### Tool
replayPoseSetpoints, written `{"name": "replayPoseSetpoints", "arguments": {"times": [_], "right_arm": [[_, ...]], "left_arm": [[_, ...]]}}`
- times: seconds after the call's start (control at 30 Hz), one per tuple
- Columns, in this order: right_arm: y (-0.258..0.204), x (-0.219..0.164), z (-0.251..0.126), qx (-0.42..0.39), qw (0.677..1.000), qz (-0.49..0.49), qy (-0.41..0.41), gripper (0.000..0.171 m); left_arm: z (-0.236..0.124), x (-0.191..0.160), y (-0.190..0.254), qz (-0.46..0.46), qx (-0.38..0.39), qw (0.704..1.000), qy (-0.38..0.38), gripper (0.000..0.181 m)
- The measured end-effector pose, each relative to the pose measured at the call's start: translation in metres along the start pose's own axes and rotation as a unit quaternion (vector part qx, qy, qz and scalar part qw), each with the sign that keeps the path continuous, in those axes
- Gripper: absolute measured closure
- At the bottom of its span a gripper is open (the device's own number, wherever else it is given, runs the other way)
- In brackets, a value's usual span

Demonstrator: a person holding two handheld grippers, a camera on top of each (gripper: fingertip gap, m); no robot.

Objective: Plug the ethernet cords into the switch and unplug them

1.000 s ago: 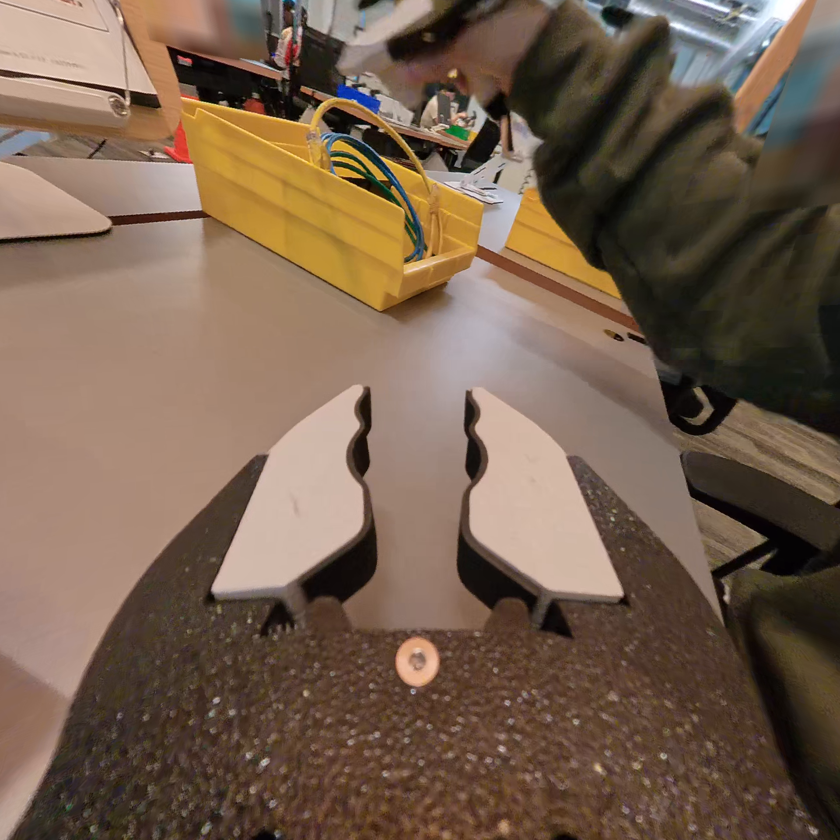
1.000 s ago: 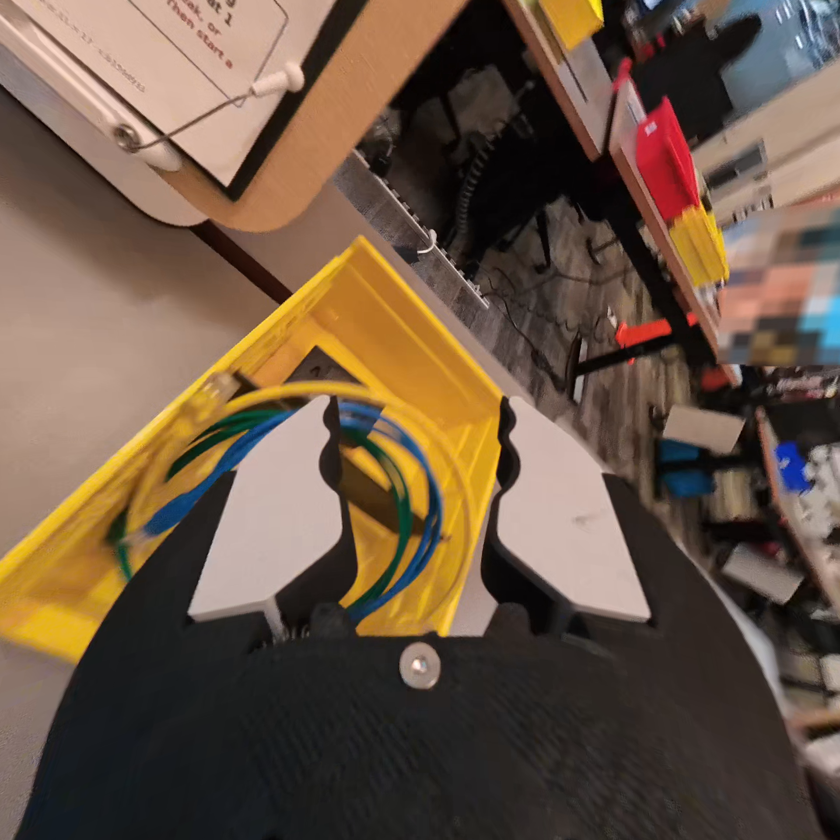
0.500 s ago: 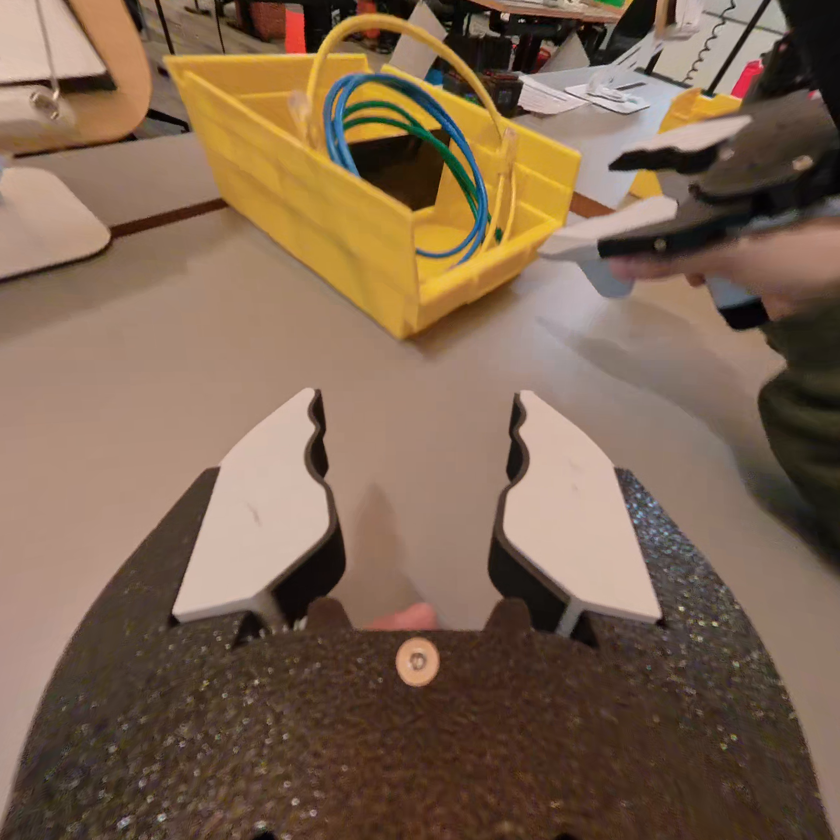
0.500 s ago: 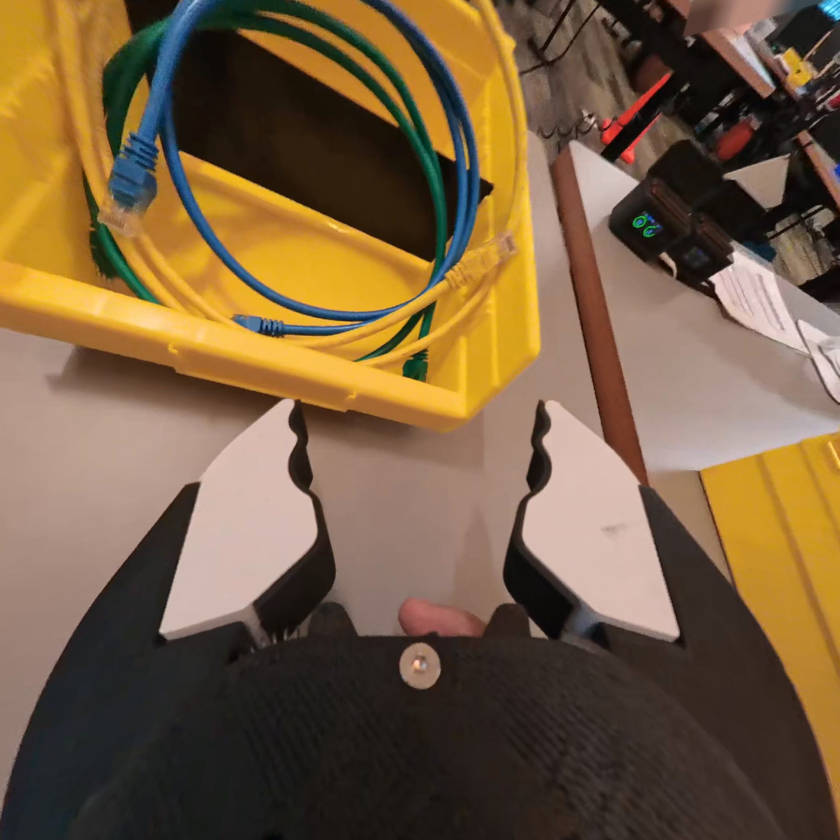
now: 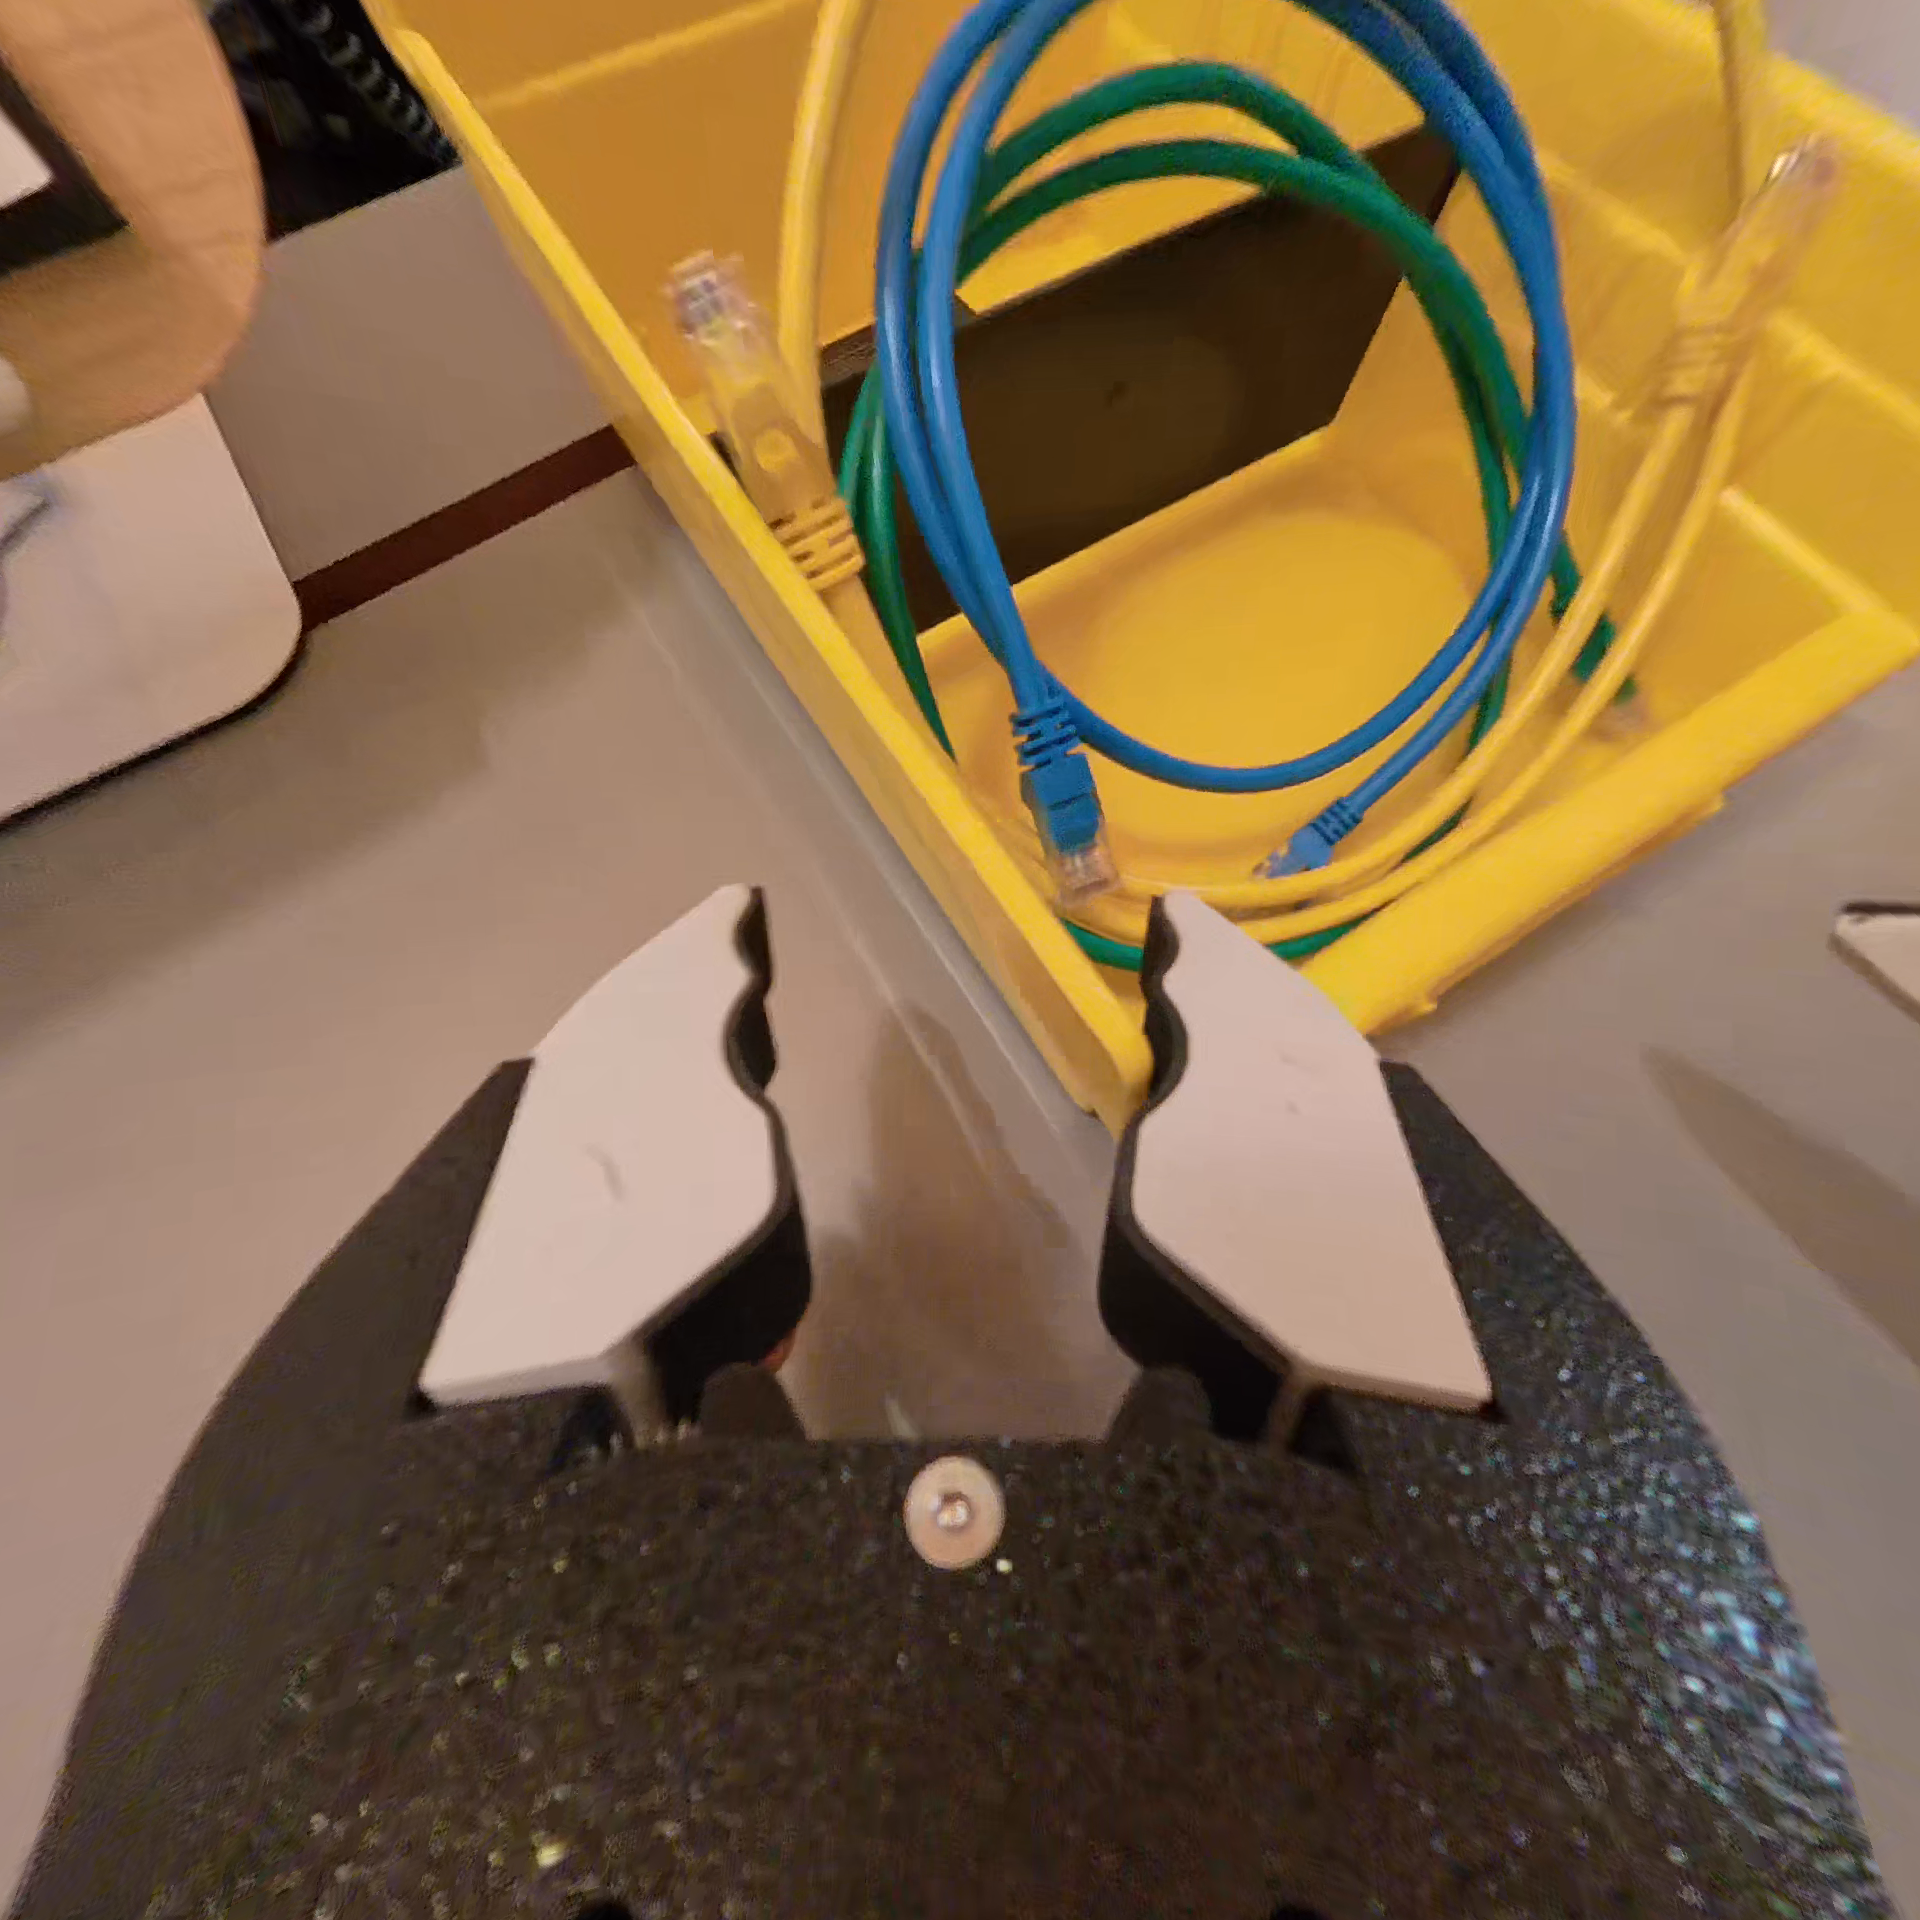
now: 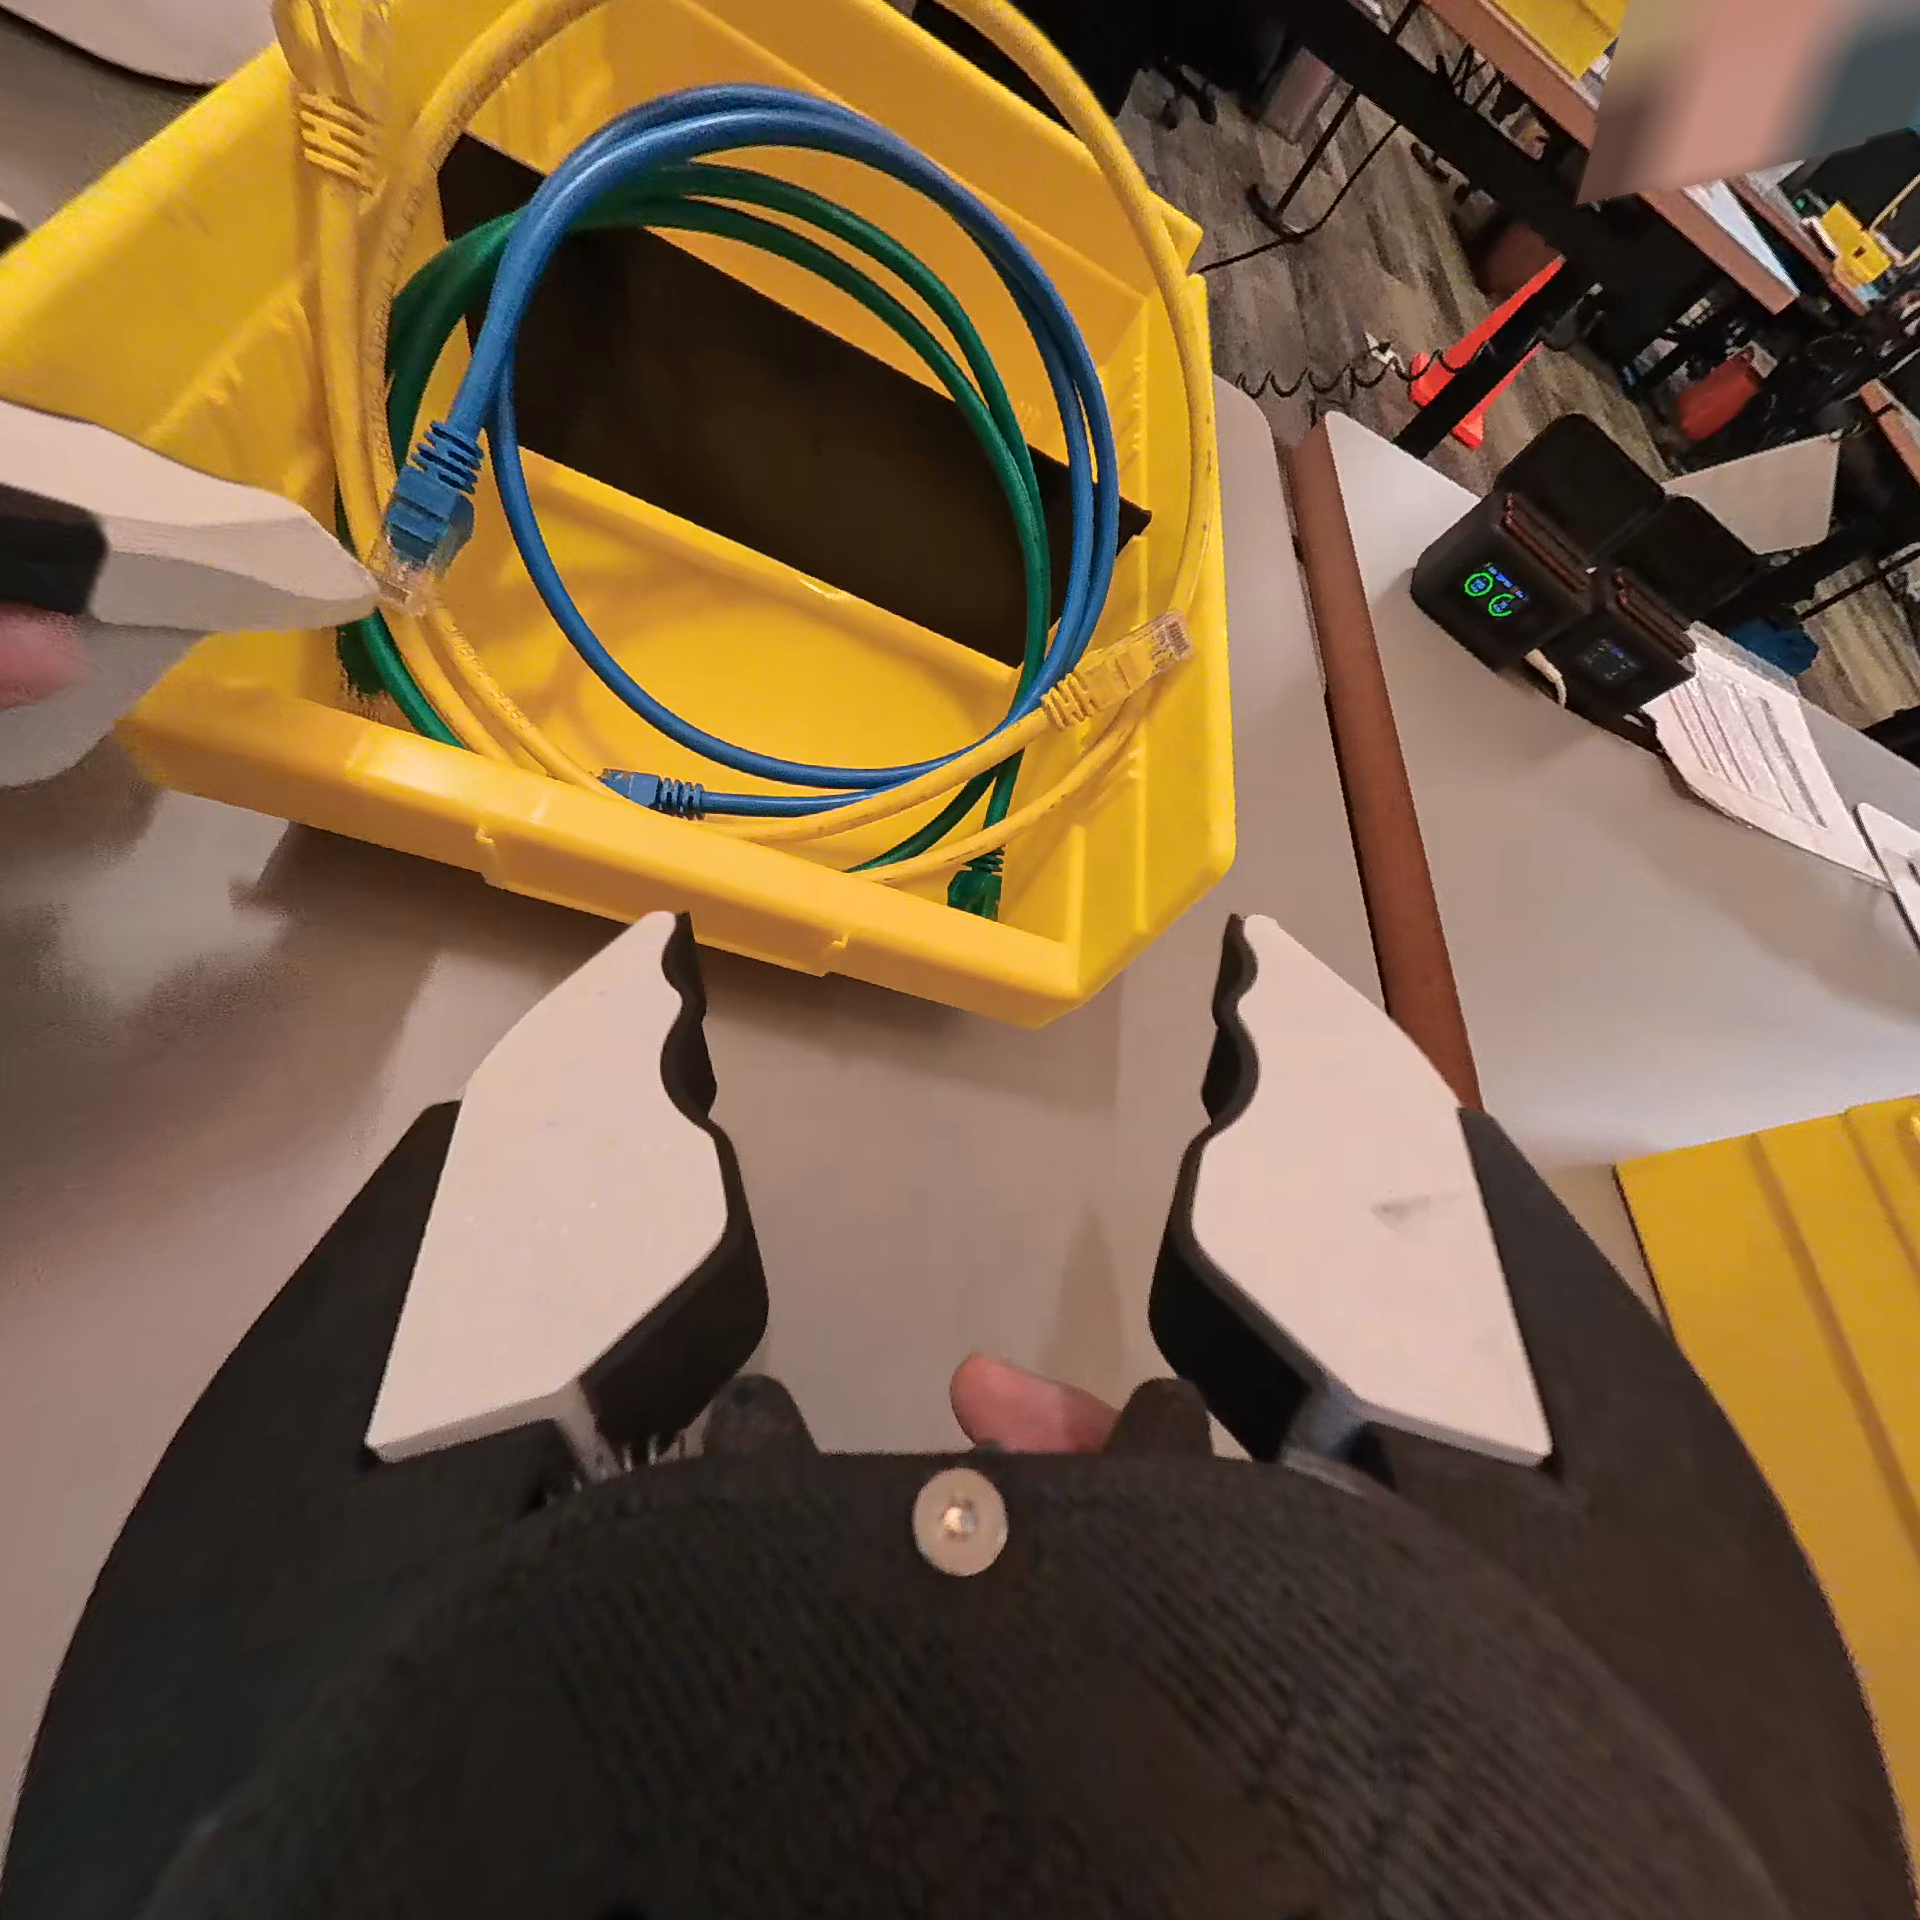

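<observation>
Closer to bin [image 5: 727, 488] than before: left gripper [image 5: 956, 914], jaws apart, empty, straddles its corner by blue plug [image 5: 1065, 800]. Right gripper [image 6: 956, 935] wide, empty, over table [image 6: 914, 1143].

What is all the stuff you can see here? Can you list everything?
bin: 1, yellow, on the table
blue cord: 1, coiled in the bin
green cord: 1, coiled in the bin
yellow cord: 1, looped in the bin
black box: 1, lying in the bin
table: 1, grey
chargers: black, on the next table
papers: white, beside the chargers
left gripper: open, at the bin's corner
right gripper: open, before the bin
</observation>
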State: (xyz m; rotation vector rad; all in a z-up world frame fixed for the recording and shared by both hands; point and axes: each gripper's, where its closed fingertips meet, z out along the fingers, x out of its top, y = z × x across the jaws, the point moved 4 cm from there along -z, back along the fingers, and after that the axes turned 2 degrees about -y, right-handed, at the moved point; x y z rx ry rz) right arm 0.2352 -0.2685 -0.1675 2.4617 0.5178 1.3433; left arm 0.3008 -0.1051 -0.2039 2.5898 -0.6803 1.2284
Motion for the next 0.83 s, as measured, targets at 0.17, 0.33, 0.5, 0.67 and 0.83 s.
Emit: {"name": "replayPoseSetpoints", "arguments": {"times": [0.17, 0.33, 0.5, 0.67, 0.83], "right_arm": [[-0.001, 0.006, -0.008, 0.024, 0.999, 0.013, 0.019, 0.078], [0.016, 0.022, -0.032, 0.011, 0.998, 0.028, 0.063, 0.079], [0.001, 0.046, -0.058, 0.037, 0.993, 0.015, 0.115, 0.081], [-0.087, 0.081, -0.073, 0.155, 0.974, -0.015, 0.167, 0.081], [-0.227, 0.115, -0.096, 0.342, 0.920, -0.007, 0.193, 0.078]], "left_arm": [[-0.005, -0.005, -0.023, 0.051, 0.041, 0.998, 0.007, 0.168], [-0.061, -0.052, -0.046, 0.067, 0.017, 0.997, 0.019, 0.173], [-0.166, -0.138, -0.072, 0.106, -0.044, 0.993, 0.018, 0.175], [-0.274, -0.225, -0.127, 0.087, -0.069, 0.993, -0.029, 0.178], [-0.368, -0.303, -0.186, 0.022, -0.065, 0.996, -0.051, 0.178]]}}
